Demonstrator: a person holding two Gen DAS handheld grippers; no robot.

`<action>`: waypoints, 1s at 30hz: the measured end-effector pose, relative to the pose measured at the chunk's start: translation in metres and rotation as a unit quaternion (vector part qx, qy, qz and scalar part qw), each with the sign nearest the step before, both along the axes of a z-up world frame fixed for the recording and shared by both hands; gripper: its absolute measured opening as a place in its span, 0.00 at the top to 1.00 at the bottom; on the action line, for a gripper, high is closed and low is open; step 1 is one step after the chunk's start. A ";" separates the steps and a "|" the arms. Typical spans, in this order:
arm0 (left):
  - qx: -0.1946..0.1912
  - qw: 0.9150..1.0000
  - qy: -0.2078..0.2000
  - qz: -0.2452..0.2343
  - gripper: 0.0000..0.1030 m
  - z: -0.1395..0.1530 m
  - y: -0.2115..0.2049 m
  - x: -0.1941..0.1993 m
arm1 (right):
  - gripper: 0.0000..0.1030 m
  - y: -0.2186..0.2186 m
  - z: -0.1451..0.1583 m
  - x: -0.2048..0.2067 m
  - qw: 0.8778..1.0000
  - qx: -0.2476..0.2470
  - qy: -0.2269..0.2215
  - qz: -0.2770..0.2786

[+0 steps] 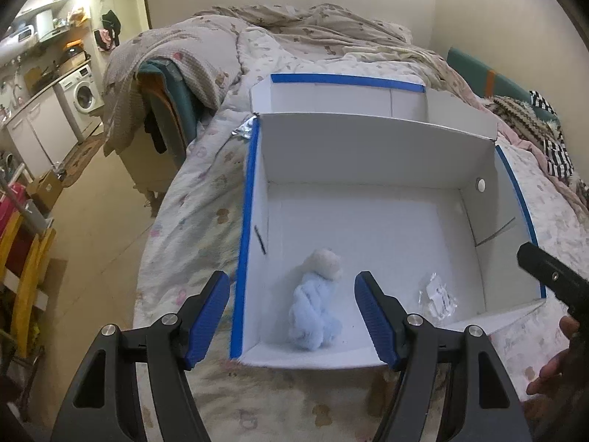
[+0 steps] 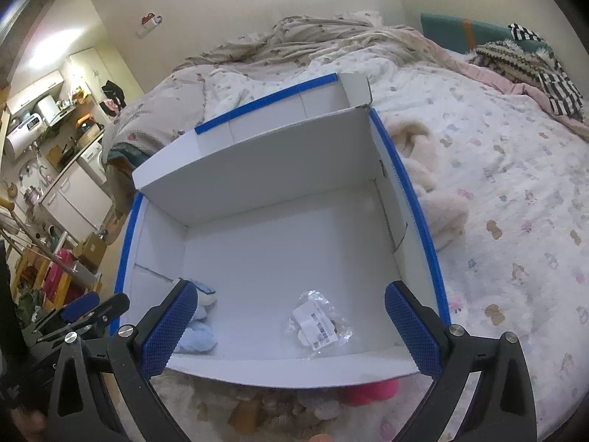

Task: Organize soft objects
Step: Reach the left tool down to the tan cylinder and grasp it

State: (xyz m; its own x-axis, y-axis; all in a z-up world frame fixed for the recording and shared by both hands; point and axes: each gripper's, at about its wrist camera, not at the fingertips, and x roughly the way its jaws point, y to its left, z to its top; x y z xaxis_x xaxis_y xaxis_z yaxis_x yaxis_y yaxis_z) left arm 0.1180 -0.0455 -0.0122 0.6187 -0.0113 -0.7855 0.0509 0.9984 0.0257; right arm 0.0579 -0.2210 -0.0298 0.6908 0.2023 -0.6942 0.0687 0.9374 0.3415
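Observation:
A white cardboard box (image 1: 368,154) with blue-taped rims lies open on the bed. In it lies a soft plush toy (image 1: 317,305), pale blue with a cream head, near the front left corner. It also shows in the right wrist view (image 2: 197,337), partly behind a finger. A small clear plastic bag (image 1: 438,300) with a label lies near the front right; it also shows in the right wrist view (image 2: 318,322). My left gripper (image 1: 292,318) is open above the plush, empty. My right gripper (image 2: 291,329) is open above the box front, empty.
A cream fluffy item (image 2: 430,180) lies on the bed just right of the box (image 2: 257,169). Pink and brown soft things (image 2: 368,394) lie in front of the box. Striped and knitted clothes (image 2: 533,62) lie at the far right. The bed's left edge drops to the floor (image 1: 95,221).

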 end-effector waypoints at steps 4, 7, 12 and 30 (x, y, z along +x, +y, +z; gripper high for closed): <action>-0.004 1.000 0.004 0.007 0.34 0.001 0.007 -0.012 | 0.00 -0.002 0.002 -0.013 1.000 0.000 -0.006 -0.005; -0.006 1.000 0.011 0.014 0.34 -0.001 0.014 -0.023 | 0.00 -0.001 0.002 -0.022 1.000 -0.001 -0.004 -0.005; 0.007 1.000 0.020 0.023 0.34 -0.006 0.019 -0.038 | 0.00 0.005 0.002 -0.035 0.999 -0.031 -0.003 0.003; 0.008 0.998 0.047 0.031 0.34 -0.021 0.017 -0.072 | 0.00 -0.004 -0.021 -0.069 0.997 -0.048 0.058 -0.005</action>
